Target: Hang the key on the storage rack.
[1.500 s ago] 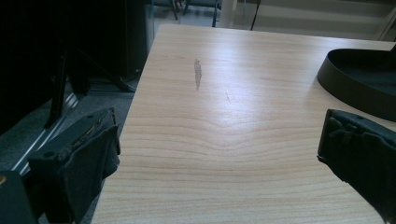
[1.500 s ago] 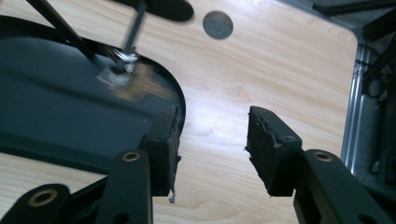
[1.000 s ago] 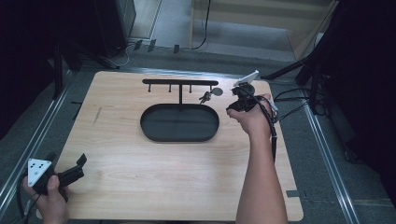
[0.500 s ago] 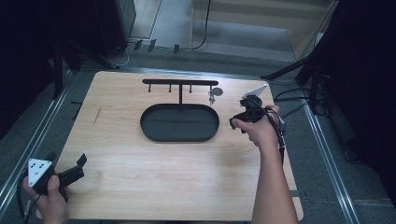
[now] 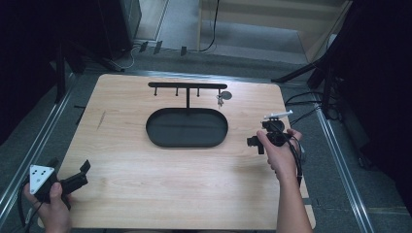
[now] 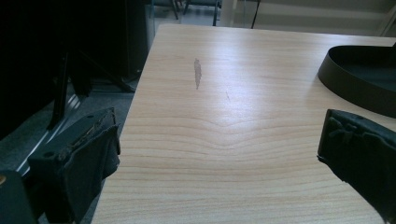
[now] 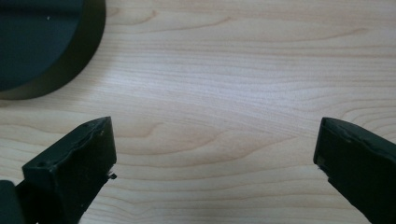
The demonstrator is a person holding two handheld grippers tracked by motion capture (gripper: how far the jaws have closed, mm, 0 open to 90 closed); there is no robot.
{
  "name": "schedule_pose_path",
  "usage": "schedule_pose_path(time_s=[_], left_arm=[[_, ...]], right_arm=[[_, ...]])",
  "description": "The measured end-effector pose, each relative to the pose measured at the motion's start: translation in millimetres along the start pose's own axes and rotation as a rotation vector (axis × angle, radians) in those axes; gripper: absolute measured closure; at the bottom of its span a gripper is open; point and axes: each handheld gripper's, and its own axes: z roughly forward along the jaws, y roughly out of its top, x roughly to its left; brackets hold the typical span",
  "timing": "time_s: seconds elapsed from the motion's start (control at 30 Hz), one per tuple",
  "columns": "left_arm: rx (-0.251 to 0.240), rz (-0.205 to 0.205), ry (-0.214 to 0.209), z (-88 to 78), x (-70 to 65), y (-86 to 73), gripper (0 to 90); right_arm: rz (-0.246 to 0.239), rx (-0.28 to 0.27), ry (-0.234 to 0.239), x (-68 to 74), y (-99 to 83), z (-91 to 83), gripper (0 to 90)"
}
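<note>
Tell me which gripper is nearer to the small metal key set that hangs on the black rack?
The right gripper: it is just in front and right of the key set. The left gripper is far away at the table's front left corner.

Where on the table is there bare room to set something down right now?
The widest free patch is the bare wood of the table in front of the oval tray, between the left claw and the right claw. The strip left of the tray is bare too. It is crowded behind the tray, around the hook rack and its hanging keys.
</note>
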Motion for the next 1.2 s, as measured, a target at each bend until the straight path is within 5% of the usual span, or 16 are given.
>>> schedule_pose_path(time_s=[0.5,1.2], left_arm=[[0.000,0.012,0.001,0.0,-0.7,0.0,0.0],[-0.004,0.016,0.004,0.1,-2.1,-0.2,0.0]], right_arm=[[0.037,-0.233,0.025,-30.0,-66.7,7.7,0.0],[0.089,-0.589,0.053,-94.3,-167.6,6.8,0.0]])
